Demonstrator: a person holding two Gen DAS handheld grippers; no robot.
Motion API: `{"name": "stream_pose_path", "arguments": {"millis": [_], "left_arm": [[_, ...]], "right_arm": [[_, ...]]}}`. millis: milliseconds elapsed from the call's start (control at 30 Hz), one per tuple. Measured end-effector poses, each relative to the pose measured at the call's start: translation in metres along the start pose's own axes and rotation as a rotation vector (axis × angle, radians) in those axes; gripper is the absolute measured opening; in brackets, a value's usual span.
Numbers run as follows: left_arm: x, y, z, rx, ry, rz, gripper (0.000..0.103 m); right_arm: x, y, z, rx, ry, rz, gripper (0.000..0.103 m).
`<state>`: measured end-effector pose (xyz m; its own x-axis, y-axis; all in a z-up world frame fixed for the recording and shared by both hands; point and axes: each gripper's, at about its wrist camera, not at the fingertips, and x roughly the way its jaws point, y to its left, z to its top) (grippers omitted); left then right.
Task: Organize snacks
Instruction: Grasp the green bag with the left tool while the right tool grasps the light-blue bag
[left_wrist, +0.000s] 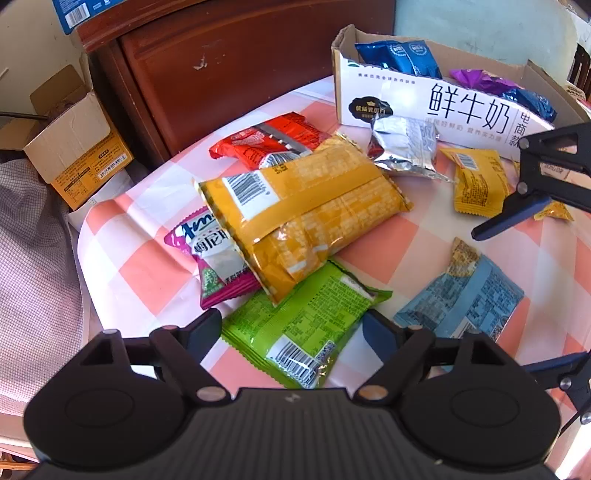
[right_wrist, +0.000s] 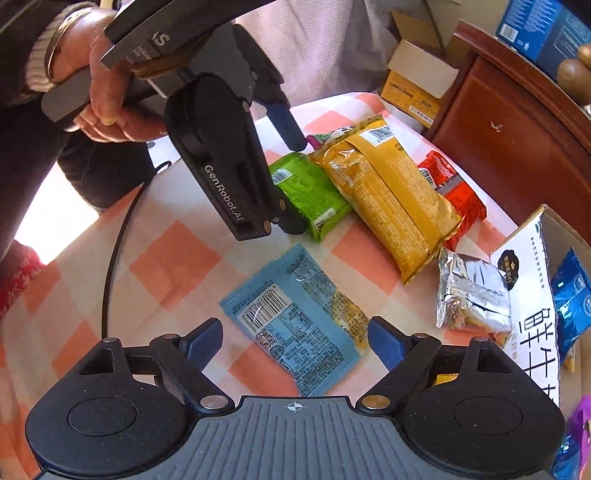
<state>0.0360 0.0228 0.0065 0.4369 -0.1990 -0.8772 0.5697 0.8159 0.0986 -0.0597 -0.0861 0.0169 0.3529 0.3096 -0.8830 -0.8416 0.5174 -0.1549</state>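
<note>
Snack packets lie on a pink-and-white checked table (left_wrist: 402, 240). My left gripper (left_wrist: 293, 325) is open, its fingers on either side of a green packet (left_wrist: 299, 328). Above it lies a large yellow packet (left_wrist: 306, 210), over a magenta packet (left_wrist: 214, 258) and beside a red one (left_wrist: 266, 142). My right gripper (right_wrist: 295, 339) is open over a light blue packet (right_wrist: 295, 321), which also shows in the left wrist view (left_wrist: 465, 295). A silver packet (right_wrist: 469, 295) and small yellow packet (left_wrist: 476, 184) lie near a white milk carton box (left_wrist: 436, 107) that holds blue and purple packets.
A dark red wooden cabinet (left_wrist: 229, 74) stands behind the table. An open orange cardboard box (left_wrist: 77, 151) sits to the left of it. The person's hand (right_wrist: 107, 92) holds the left gripper. A black cable (right_wrist: 110, 258) runs over the table.
</note>
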Motion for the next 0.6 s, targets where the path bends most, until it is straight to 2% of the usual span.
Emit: {"name": "stream_pose_path", "arguments": {"millis": [200, 267, 367, 433, 500, 600], "left_arm": [[0.001, -0.003, 0.003, 0.029, -0.008, -0.011, 0.084], [0.002, -0.004, 0.003, 0.042, -0.011, -0.020, 0.085], [0.002, -0.003, 0.003, 0.035, -0.014, -0.039, 0.085], [0.001, -0.004, 0.002, 0.038, -0.019, -0.059, 0.078], [-0.001, -0.005, 0.001, 0.051, -0.020, -0.083, 0.064], [-0.005, -0.010, -0.003, 0.060, -0.006, -0.132, 0.057]], "right_arm": [[0.009, -0.006, 0.003, -0.041, -0.024, 0.004, 0.089], [0.015, -0.009, 0.005, -0.017, -0.022, 0.033, 0.092], [0.022, -0.023, 0.004, 0.102, 0.010, 0.080, 0.094], [0.021, -0.026, 0.003, 0.129, 0.018, 0.070, 0.092], [0.018, -0.029, -0.001, 0.177, 0.022, 0.059, 0.091], [0.013, -0.029, -0.007, 0.241, 0.013, 0.025, 0.085]]}}
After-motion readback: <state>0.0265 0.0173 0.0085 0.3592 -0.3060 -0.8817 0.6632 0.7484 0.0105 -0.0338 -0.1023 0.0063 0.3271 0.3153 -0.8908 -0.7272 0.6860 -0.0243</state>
